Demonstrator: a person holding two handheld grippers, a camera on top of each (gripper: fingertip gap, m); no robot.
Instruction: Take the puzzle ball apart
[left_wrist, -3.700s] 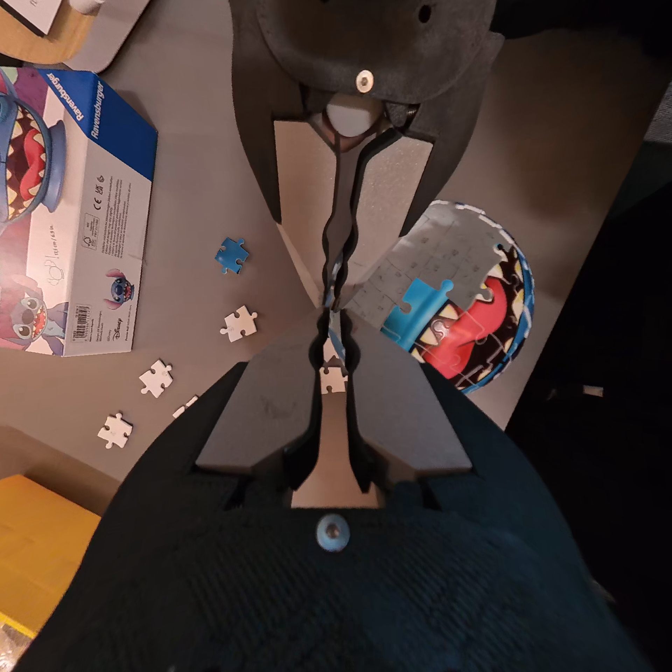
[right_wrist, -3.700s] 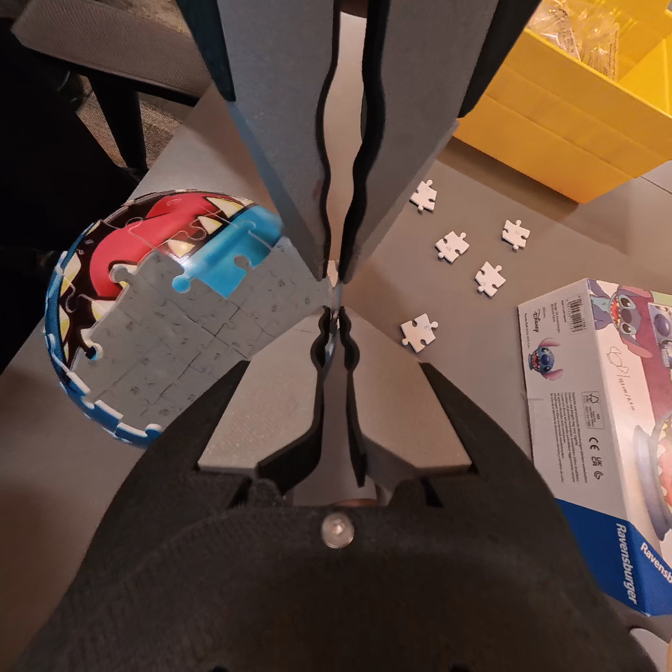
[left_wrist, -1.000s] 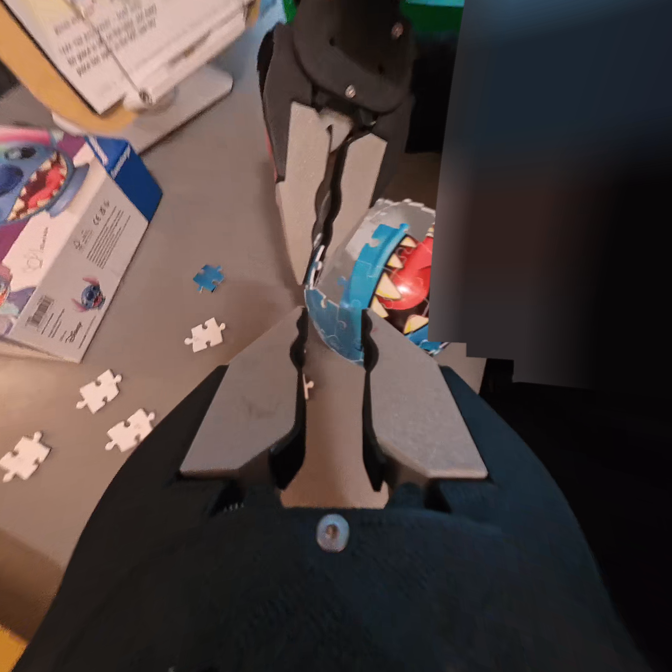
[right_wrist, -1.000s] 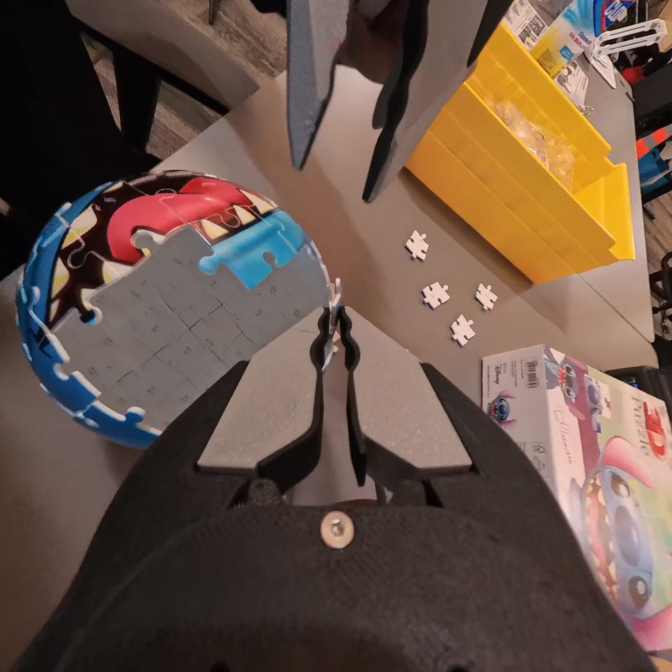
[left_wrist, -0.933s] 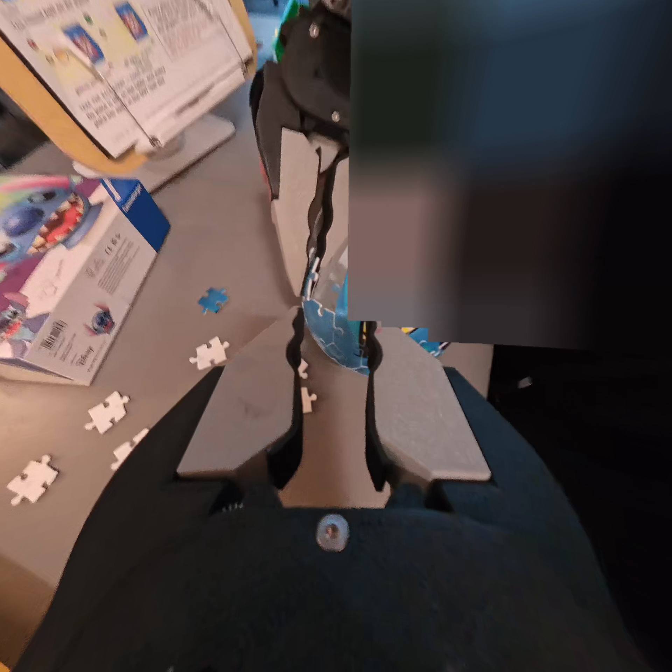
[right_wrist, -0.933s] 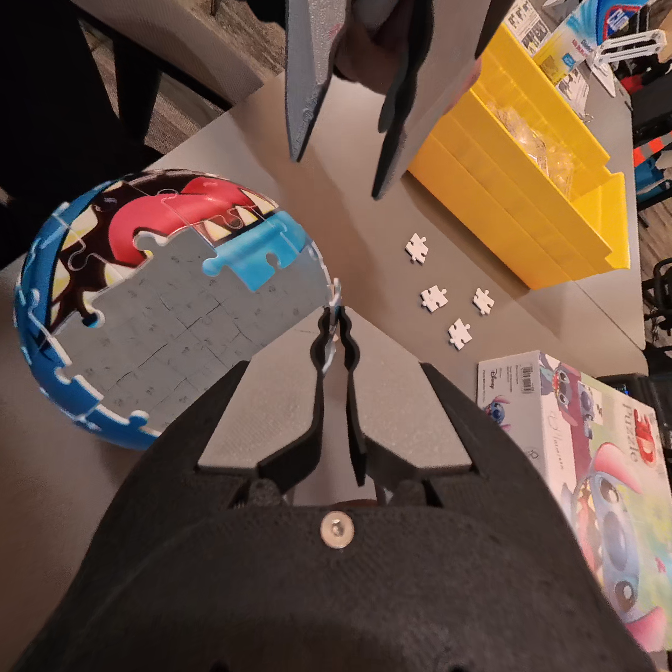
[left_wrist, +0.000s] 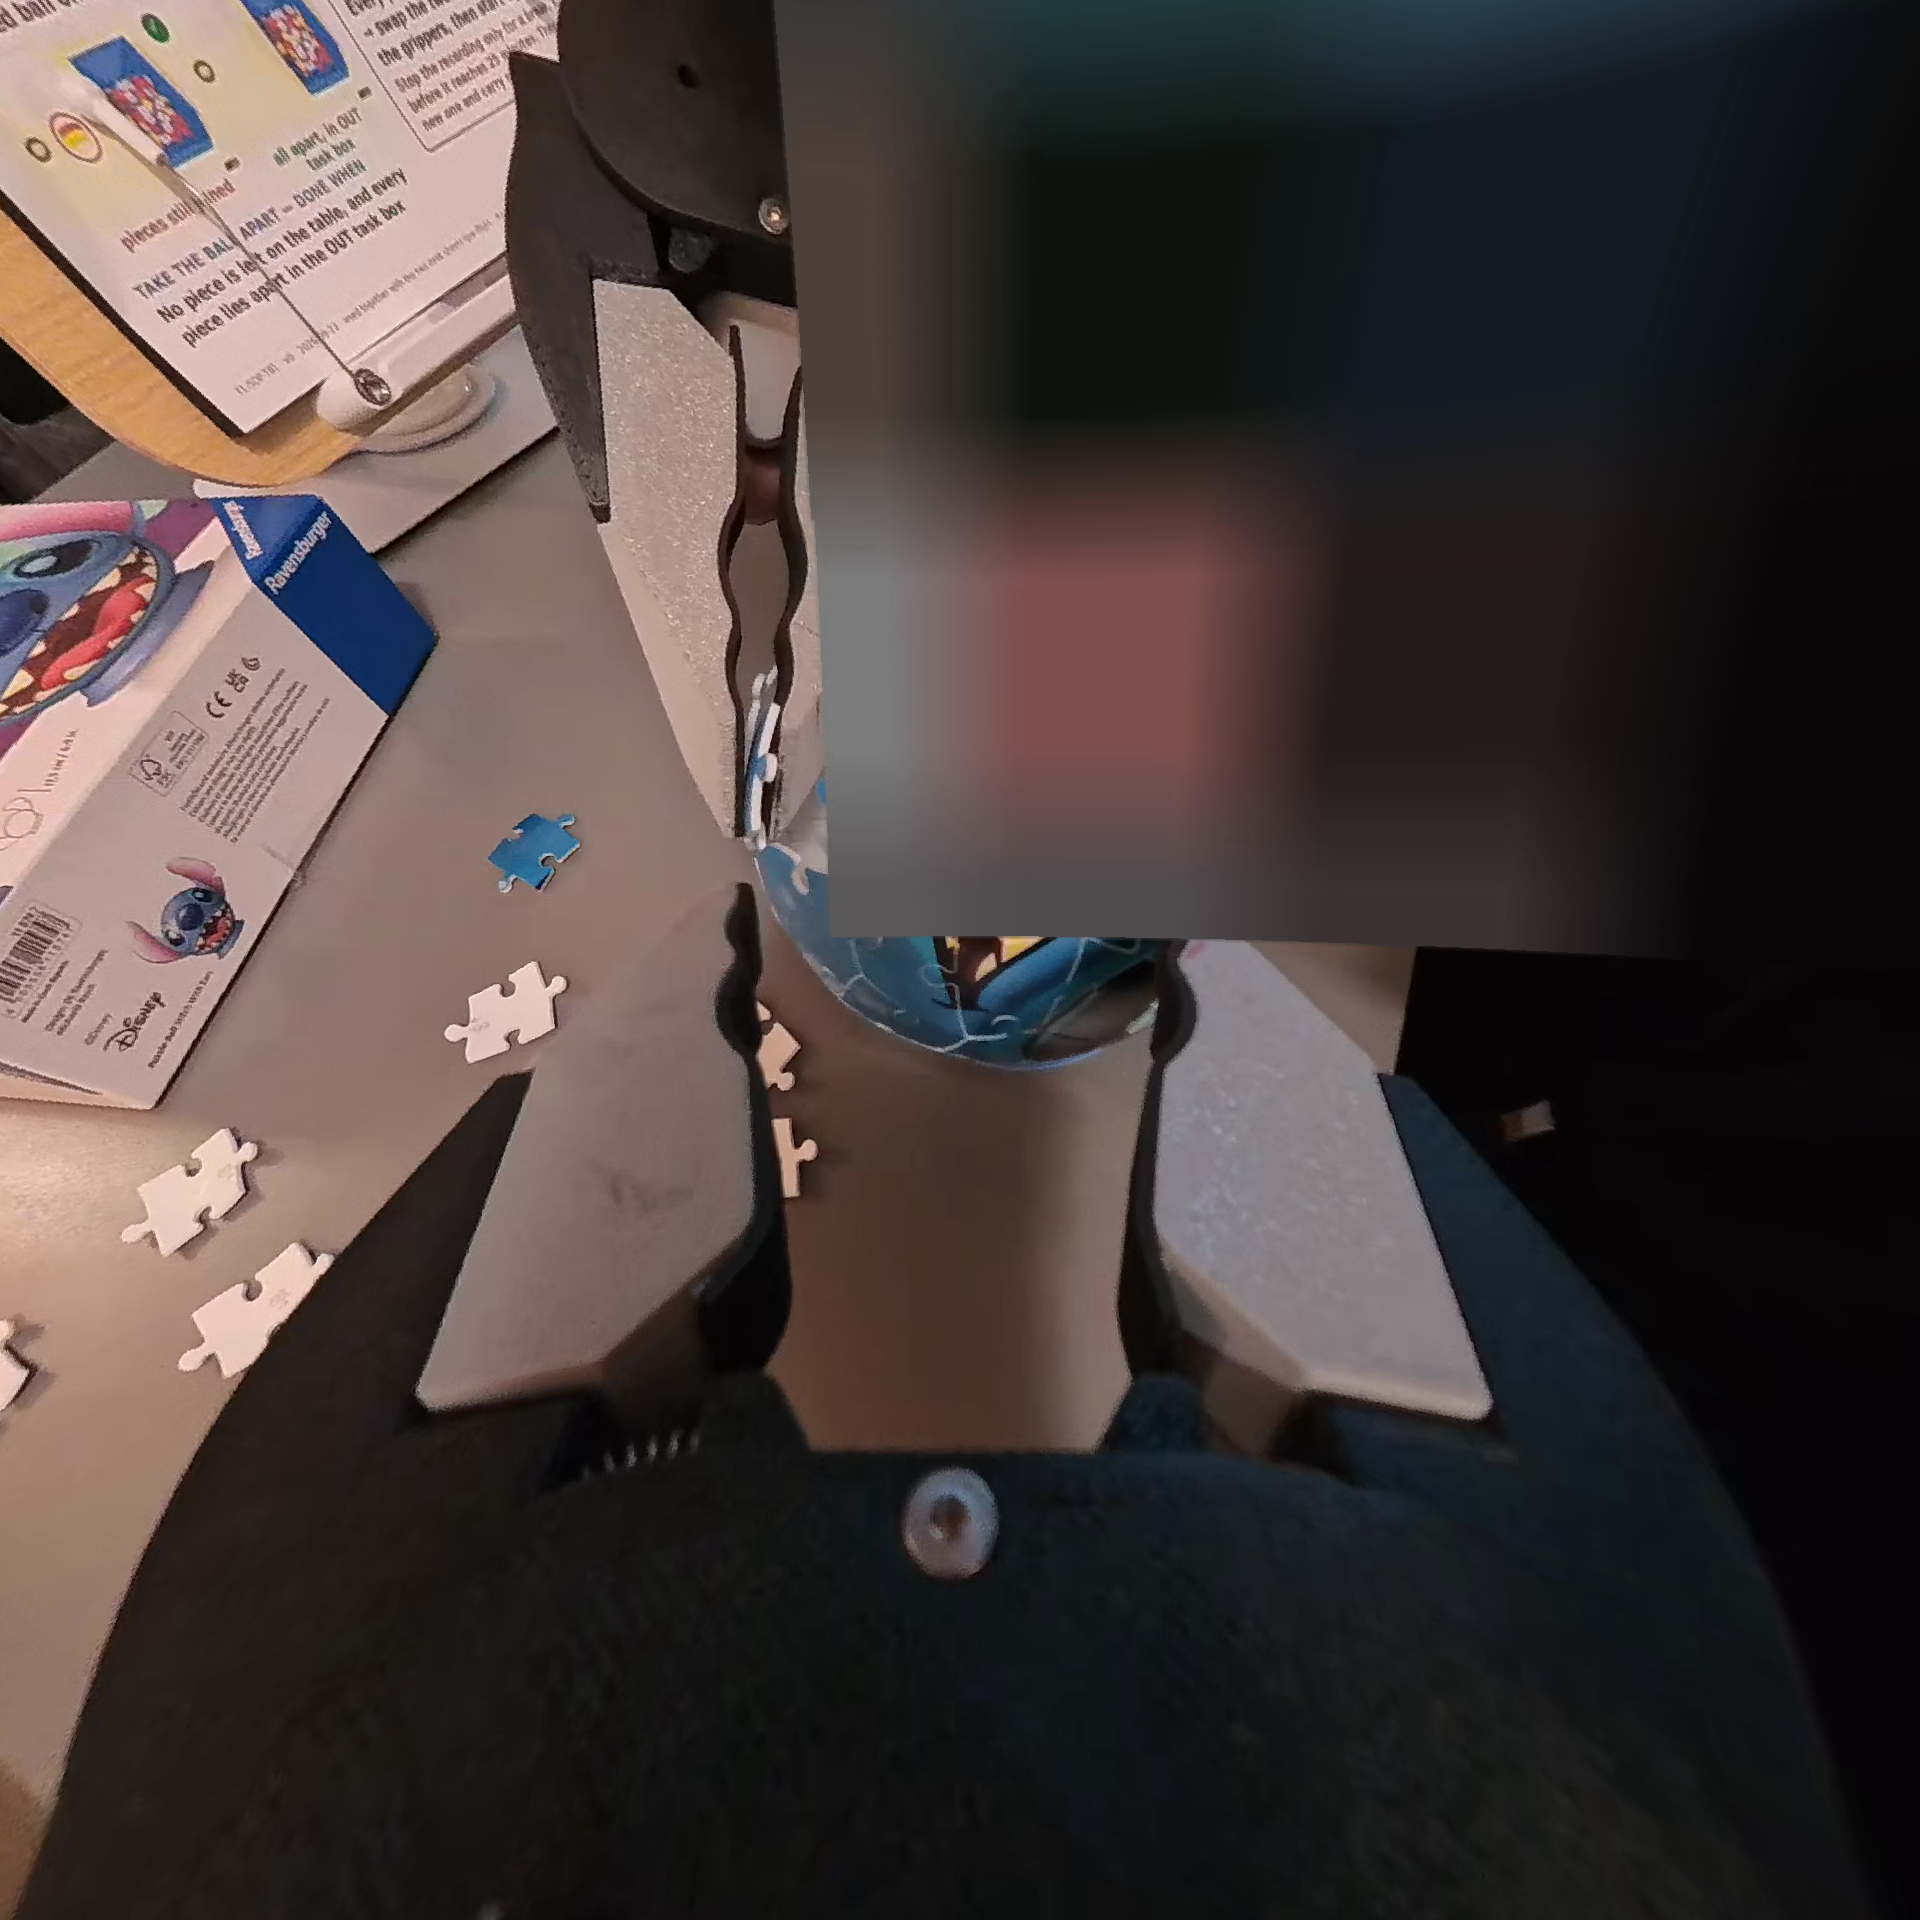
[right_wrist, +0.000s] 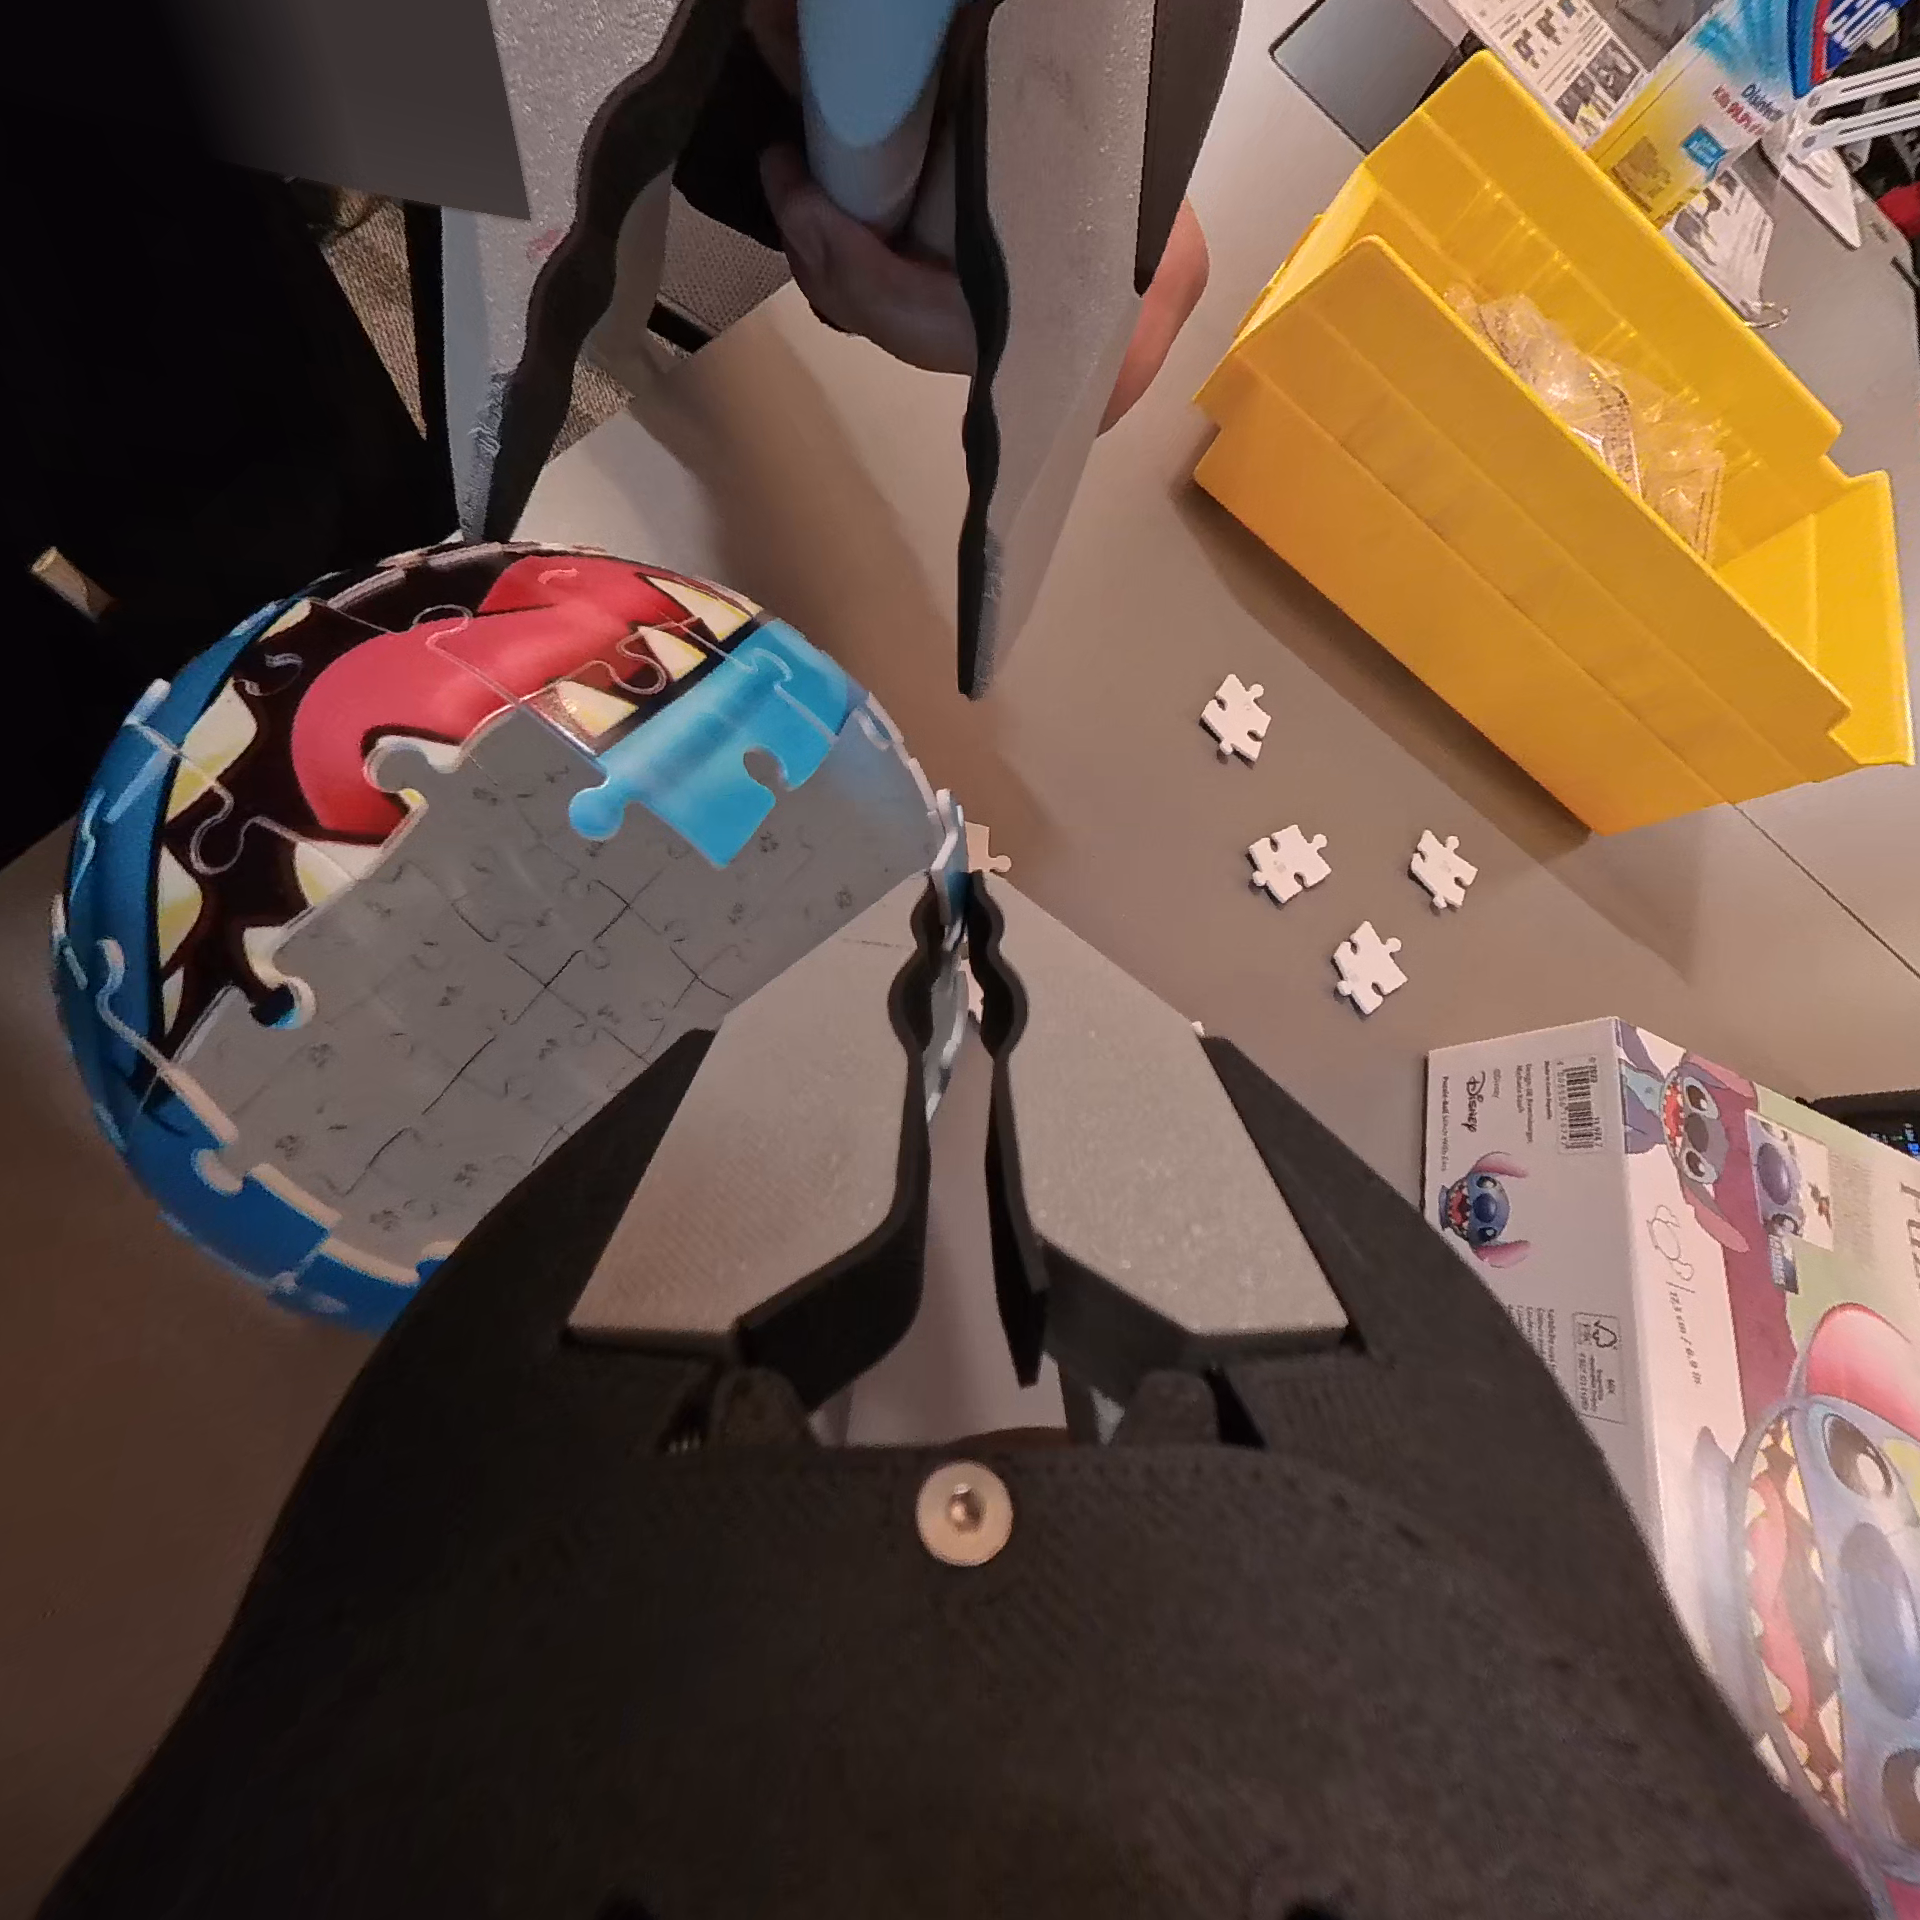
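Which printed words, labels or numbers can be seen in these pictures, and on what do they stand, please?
I do not quote writing, so this lists only where it stands.
Puzzle box: brand name, marks, barcode and fine print.
Instruction sheet: printed lines, on a stand.
Puzzle ball: tiny marks on its grey inner faces, too small to read.
Packets beyond the yellow bin: labels, blurred.

Right gripper (right_wrist: 954, 914): jaws pinched nearly together on the thin rim of the ball (right_wrist: 457, 914), which hangs to its left, fingertips level with the rim's edge. Left gripper (left_wrist: 951, 966): jaws spread wide, nothing between them, tips pointing at the right gripper from opposite. A hand (right_wrist: 883, 281) grips its handle.
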